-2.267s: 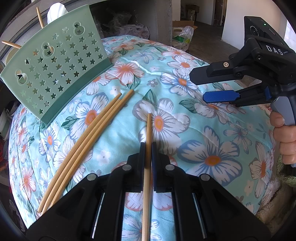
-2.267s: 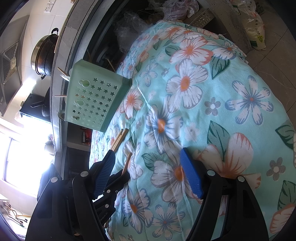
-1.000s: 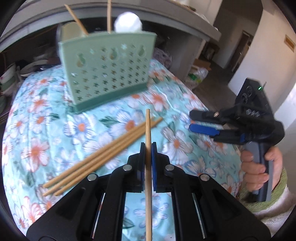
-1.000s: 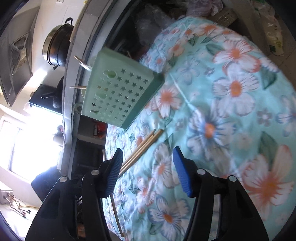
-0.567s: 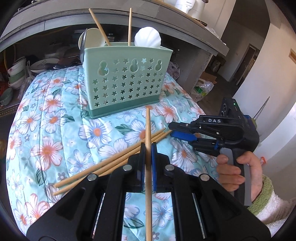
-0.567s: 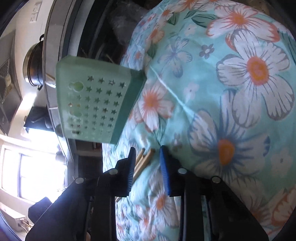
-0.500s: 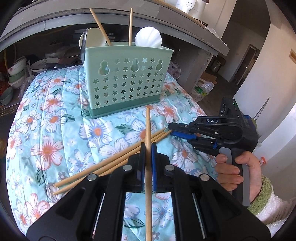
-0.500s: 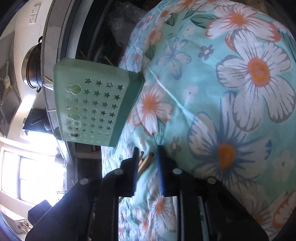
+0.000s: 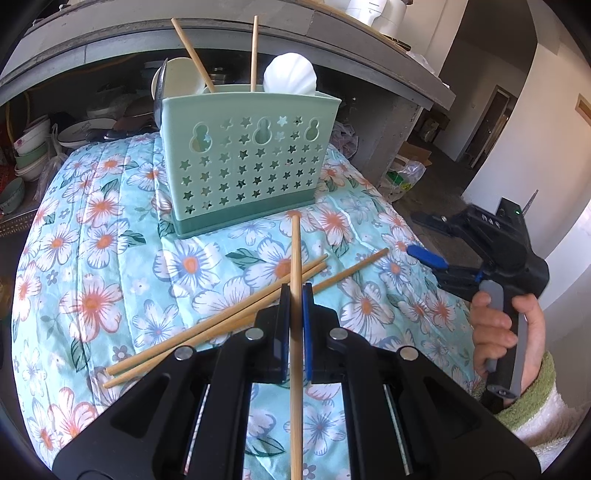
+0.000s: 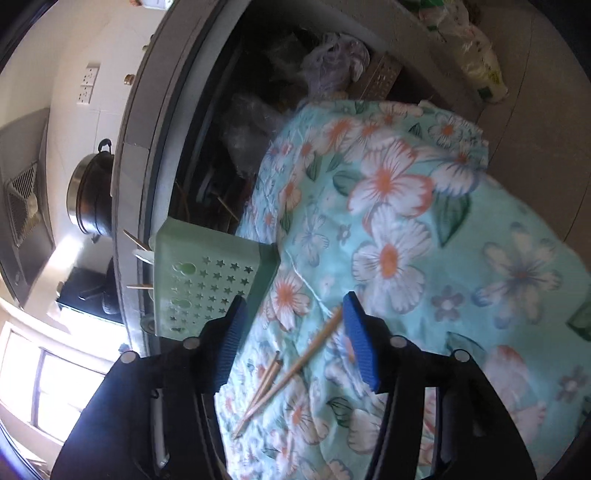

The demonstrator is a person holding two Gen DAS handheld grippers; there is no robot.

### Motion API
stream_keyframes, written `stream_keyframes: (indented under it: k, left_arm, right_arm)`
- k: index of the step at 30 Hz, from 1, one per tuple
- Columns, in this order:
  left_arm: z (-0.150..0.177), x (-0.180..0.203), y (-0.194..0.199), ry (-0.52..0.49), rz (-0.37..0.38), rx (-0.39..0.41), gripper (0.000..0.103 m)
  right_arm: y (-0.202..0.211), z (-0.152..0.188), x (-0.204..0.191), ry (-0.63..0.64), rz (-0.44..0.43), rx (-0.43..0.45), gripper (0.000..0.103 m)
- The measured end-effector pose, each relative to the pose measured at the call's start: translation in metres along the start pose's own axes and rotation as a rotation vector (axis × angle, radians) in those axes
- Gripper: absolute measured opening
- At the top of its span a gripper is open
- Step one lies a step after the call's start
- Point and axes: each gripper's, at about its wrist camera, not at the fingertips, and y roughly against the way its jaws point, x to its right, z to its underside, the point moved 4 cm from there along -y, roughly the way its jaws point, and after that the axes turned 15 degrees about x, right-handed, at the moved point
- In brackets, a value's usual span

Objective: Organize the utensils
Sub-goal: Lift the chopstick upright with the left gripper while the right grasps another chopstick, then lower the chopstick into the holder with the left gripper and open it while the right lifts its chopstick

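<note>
My left gripper (image 9: 293, 291) is shut on a wooden chopstick (image 9: 295, 258) whose tip points at the base of the green star-holed utensil basket (image 9: 247, 162). Three loose chopsticks (image 9: 236, 314) lie on the floral cloth below it; one (image 9: 354, 267) lies fanned out to the right of the other two. The basket holds two chopsticks (image 9: 254, 51) and white spoons (image 9: 291, 75). My right gripper (image 10: 291, 332) is open and empty above the loose chopsticks (image 10: 295, 369), and it shows at the right of the left wrist view (image 9: 428, 258). The basket also shows in the right wrist view (image 10: 207, 280).
The floral cloth (image 9: 110, 229) covers a rounded surface that drops off at its edges. A grey counter (image 9: 110, 33) with bowls (image 9: 33, 147) under it stands behind the basket. A black pot (image 10: 92, 195) sits on the counter.
My right gripper closed toward the loose chopsticks, then opened wide and drew back; one chopstick now lies fanned out to the right. My left gripper lifted its chopstick and aimed it at the basket.
</note>
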Motion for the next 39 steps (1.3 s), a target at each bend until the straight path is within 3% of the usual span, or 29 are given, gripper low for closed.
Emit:
stream_keyframes:
  k: [4,9,17,21,23,30,39]
  left_arm:
    - [0.000,0.002,-0.001,0.001,0.006,-0.002,0.005]
    - [0.000,0.005,-0.001,-0.004,0.013,-0.002,0.005]
    - [-0.005,0.002,0.006,0.005,0.001,0.015,0.005]
    - [-0.005,0.000,0.005,0.009,-0.008,0.011,0.005]
    - [-0.005,0.000,0.005,0.008,-0.012,0.009,0.005]
    - [-0.016,-0.002,0.010,-0.005,-0.033,0.030,0.005]
    - [-0.049,-0.006,0.033,0.025,-0.048,0.126,0.005]
  right_arm:
    - [0.011,0.003,0.020,-0.058,0.019,-0.002,0.056]
    - [-0.004,0.020,0.019,-0.109,0.001,-0.086,0.052]
    - [-0.041,0.026,0.031,-0.187,0.025,-0.126,0.022]
    - [-0.051,0.032,0.025,-0.179,0.018,-0.135,0.017]
    - [-0.051,0.034,0.020,-0.174,0.007,-0.133,0.010]
    - [-0.022,0.022,-0.016,-0.066,-0.099,-0.062,0.007]
    - [0.044,-0.015,-0.066,0.073,-0.248,0.080,0.006]
